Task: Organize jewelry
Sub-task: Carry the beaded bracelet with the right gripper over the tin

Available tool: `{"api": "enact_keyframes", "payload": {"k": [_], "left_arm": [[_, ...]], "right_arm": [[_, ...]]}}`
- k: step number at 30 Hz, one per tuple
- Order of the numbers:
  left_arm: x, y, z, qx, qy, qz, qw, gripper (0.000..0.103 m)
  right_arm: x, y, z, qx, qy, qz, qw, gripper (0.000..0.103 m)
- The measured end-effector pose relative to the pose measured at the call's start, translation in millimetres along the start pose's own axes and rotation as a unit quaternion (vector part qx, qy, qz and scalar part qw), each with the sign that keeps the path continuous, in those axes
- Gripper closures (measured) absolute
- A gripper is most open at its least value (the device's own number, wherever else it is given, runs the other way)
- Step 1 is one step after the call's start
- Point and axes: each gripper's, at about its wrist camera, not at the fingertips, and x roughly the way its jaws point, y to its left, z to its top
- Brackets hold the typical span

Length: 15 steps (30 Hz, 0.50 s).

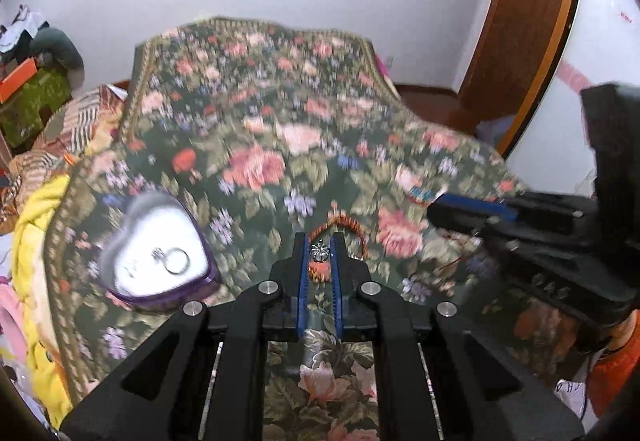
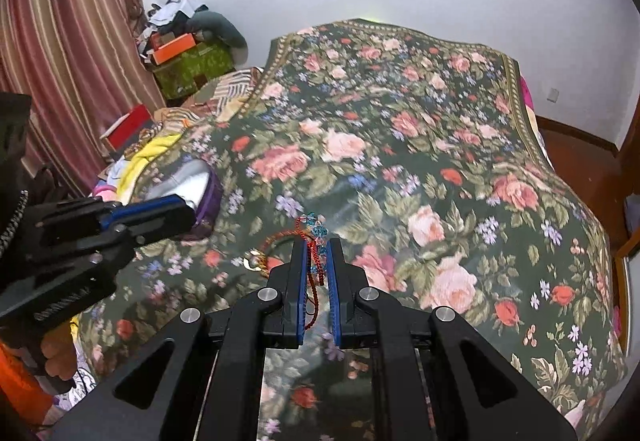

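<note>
Silver charm [image 1: 320, 252] is pinched at left gripper [image 1: 320, 255] fingertips; beaded red cord [image 2: 316, 253] is held loosely between right gripper [image 2: 319, 261] fingers. Slip risk: charm barely gripped, heart box [image 1: 158, 253] lies left.

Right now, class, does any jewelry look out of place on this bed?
Yes. Only a ring lies in the heart-shaped box. A red cord bracelet sits loose on the floral bedspread, a silver charm is between the left hand-held gripper fingers, and a beaded red cord hangs in the right hand-held gripper.
</note>
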Motion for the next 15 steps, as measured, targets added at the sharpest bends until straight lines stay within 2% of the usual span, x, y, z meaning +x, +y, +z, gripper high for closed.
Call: {"api": "enact_keyframes", "payload": {"k": [7, 15], "left_arm": [[-37.8, 9.5, 9.6, -0.009, -0.043, 0.010, 0.9990, 0.094], [-68.0, 32.1, 11.3, -0.025, -0.074, 0.036, 0.9963, 0.094]], "right_arm": [[-4.5, 26.1, 15.8, -0.018, -0.020, 0.016, 1.000, 0.095], [0.3, 62.4, 32.3, -0.044, -0.035, 0.039, 0.998, 0.095]]}}
